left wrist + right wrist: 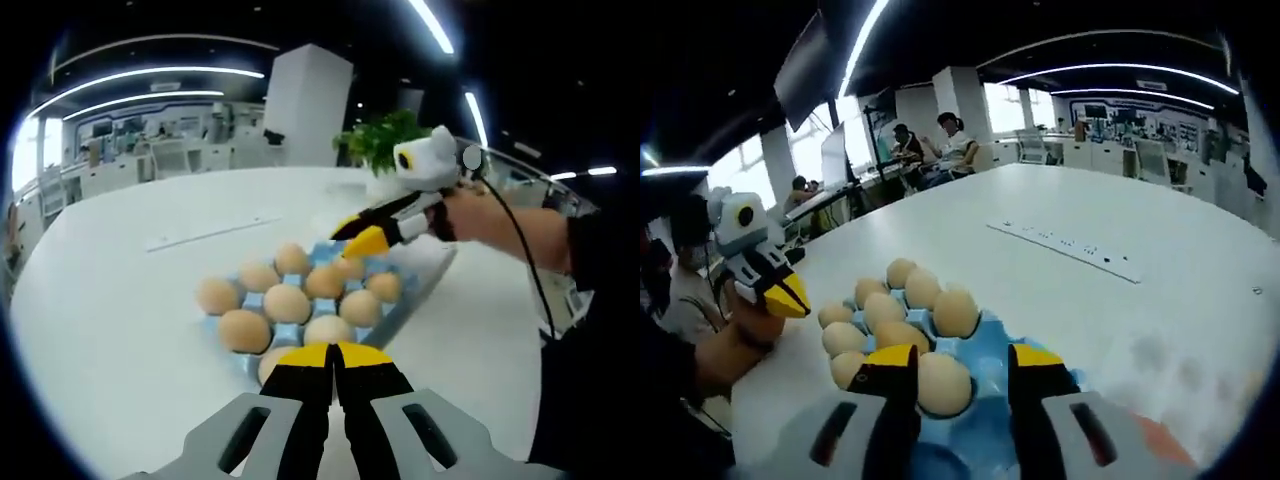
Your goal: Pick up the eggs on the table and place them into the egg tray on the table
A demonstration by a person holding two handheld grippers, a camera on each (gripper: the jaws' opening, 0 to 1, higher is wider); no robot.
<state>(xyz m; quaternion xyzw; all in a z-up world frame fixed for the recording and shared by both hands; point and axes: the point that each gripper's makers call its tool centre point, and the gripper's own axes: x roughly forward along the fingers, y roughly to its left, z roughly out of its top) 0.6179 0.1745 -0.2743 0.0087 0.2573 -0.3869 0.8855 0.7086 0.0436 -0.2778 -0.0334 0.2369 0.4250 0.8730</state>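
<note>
My right tongs (958, 372) straddle an egg (943, 384) at 12 over the tray (992, 362), spread wide; left tongs (334, 357) pinched closed, empty.

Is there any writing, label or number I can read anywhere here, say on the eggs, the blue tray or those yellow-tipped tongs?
None can be read.
Brown eggs: no stamps visible.
Light blue plastic egg tray: no lettering visible.
Long white strip with small dark marks on the white table: too small and blurred to read.
Distant office wall screens: blurred.

open office, ceiling light strips (150, 75), white pillar (305, 105).
</note>
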